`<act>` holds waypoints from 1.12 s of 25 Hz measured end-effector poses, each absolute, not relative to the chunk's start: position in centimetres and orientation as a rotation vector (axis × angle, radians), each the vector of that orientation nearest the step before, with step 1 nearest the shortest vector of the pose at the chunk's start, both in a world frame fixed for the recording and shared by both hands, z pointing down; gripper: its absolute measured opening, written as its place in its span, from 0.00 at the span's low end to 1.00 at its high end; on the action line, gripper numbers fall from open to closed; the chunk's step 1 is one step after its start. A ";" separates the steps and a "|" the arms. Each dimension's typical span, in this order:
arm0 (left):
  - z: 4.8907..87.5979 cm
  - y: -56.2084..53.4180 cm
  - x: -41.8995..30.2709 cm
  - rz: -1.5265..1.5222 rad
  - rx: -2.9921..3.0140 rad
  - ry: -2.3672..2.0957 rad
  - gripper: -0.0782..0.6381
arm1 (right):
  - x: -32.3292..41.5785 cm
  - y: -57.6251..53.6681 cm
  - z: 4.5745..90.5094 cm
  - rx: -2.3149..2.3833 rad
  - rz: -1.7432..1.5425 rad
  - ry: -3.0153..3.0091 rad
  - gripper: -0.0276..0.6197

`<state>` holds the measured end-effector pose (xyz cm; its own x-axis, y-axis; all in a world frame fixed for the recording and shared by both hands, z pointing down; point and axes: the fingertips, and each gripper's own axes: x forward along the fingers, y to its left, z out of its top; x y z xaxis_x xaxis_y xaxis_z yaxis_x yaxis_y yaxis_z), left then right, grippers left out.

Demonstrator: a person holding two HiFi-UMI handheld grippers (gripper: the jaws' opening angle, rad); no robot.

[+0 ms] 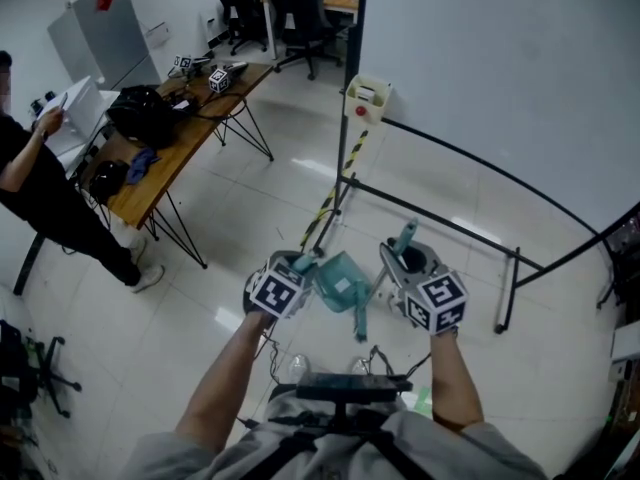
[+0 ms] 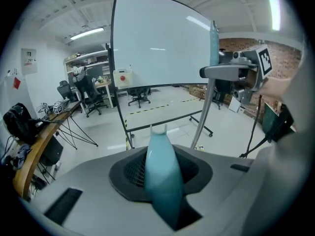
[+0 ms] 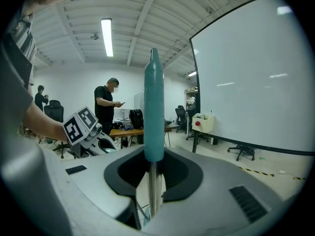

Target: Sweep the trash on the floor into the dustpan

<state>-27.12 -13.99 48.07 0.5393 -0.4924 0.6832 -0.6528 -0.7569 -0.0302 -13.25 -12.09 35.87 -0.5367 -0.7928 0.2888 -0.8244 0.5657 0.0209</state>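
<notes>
Plainly, left gripper [image 1: 303, 265] clamps dustpan [image 1: 342, 283], right gripper [image 1: 404, 256] broom [image 1: 405, 236]; cubes [image 1: 276, 291] bear square markers [image 1: 438, 299].

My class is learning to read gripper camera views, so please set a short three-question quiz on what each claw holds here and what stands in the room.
1. True or false: the left claw is shut on the teal dustpan handle.
2. What stands between the jaws of the right claw? A) a cloth B) the broom handle C) nothing
3. Name the large white thing on a black frame ahead of both claws.
Key: 1 true. 2 B. 3 the whiteboard.
</notes>
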 end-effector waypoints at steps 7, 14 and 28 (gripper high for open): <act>47.8 -14.2 -26.8 1.026 2.562 -0.946 0.25 | -13.3 -12.1 35.5 1.354 0.164 -2.524 0.15; 48.0 -14.5 -26.8 1.026 2.575 -0.929 0.25 | -13.2 -11.9 35.6 1.372 0.163 -2.505 0.15; 50.9 -14.9 -24.9 1.147 2.635 -0.736 0.25 | -10.0 -9.5 36.7 1.575 0.219 -2.352 0.15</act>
<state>-24.90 -14.89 50.90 0.5811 -0.3699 0.7250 -0.5046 -0.8626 -0.0357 -10.00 -9.46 36.71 -0.3533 -0.8752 0.3306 -0.9212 0.3870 0.0402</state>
